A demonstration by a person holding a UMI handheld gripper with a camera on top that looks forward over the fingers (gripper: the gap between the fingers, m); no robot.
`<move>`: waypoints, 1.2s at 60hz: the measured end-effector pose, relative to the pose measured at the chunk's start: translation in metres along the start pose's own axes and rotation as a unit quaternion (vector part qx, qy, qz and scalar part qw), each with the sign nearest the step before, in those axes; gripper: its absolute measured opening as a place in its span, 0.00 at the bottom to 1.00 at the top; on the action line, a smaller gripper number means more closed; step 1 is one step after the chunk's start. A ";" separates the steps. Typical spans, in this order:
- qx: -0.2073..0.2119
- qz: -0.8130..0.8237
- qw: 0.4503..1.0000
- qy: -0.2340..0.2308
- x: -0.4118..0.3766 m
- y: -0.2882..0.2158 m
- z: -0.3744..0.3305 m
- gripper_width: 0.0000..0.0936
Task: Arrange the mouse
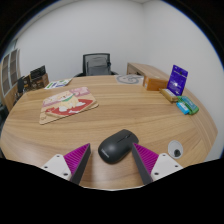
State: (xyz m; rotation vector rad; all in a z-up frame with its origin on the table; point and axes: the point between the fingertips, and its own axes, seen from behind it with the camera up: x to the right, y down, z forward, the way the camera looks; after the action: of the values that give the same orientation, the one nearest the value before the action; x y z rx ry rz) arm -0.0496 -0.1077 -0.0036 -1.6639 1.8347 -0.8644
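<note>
A black computer mouse lies on the round wooden table, near its front edge. My gripper is open. Its two fingers with magenta pads stand on either side of the mouse's near end, with a gap between each pad and the mouse. The mouse rests on the table, its far end reaching just beyond the fingertips.
A mouse mat with a cartoon picture lies ahead to the left. A purple box, a teal object and a small white round thing are to the right. A cardboard box and an office chair stand beyond.
</note>
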 end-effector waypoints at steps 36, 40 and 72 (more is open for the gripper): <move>-0.004 -0.009 0.999 -0.033 -0.024 -0.039 0.063 0.90; -0.004 -0.014 0.999 -0.037 -0.026 -0.040 0.064 0.86; -0.003 -0.021 0.999 -0.025 -0.025 -0.040 0.062 0.33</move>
State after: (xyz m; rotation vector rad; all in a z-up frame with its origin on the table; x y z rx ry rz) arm 0.0254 -0.0922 -0.0164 -1.7188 1.7772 -0.8287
